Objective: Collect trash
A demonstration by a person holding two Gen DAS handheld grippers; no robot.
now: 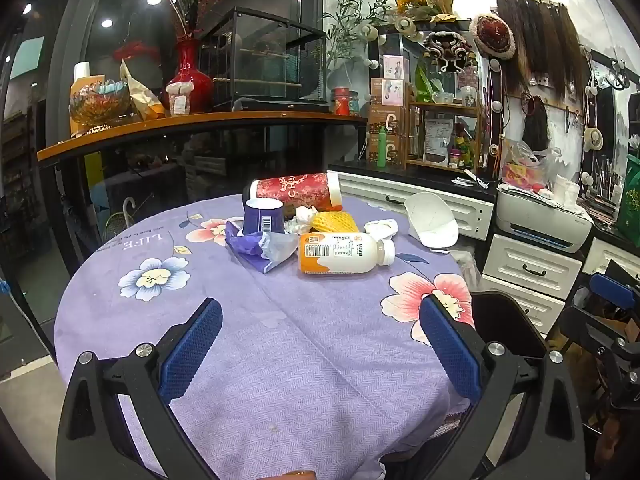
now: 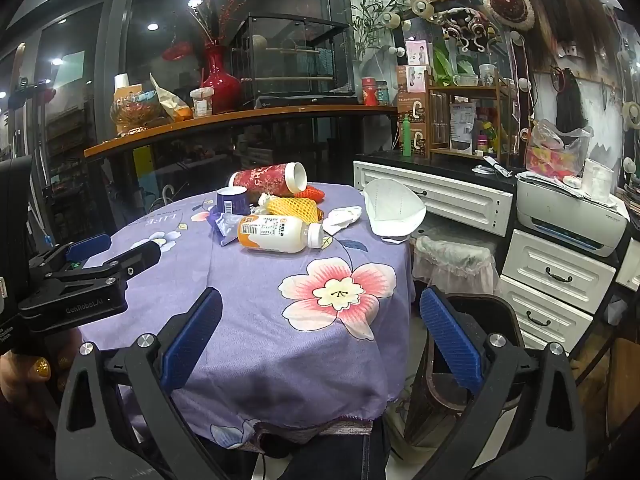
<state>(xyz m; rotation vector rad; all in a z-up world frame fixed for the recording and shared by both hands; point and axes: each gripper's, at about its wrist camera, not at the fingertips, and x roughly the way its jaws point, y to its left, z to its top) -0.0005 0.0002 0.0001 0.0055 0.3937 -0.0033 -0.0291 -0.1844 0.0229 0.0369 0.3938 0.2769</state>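
Observation:
A heap of trash lies at the far side of the round table's purple flowered cloth (image 1: 280,340): a white and orange bottle (image 1: 344,253) on its side, a crumpled purple wrapper (image 1: 260,246), a purple paper cup (image 1: 264,216), yellow foam netting (image 1: 334,222), crumpled tissue (image 1: 382,228) and a toppled red tube (image 1: 296,191). The same bottle (image 2: 280,234) and netting (image 2: 292,207) show in the right wrist view. My left gripper (image 1: 320,344) hovers open over the near part of the cloth, holding nothing. My right gripper (image 2: 320,340) hangs open at the table's near right edge, empty.
A white scoop-shaped bin (image 1: 432,222) sits at the table's far right edge. White drawers (image 2: 556,276) and a printer (image 2: 572,220) stand to the right, a cluttered wooden shelf (image 1: 200,122) behind. A dark chair (image 2: 472,320) and a lace-covered stool (image 2: 452,256) stand beside the table.

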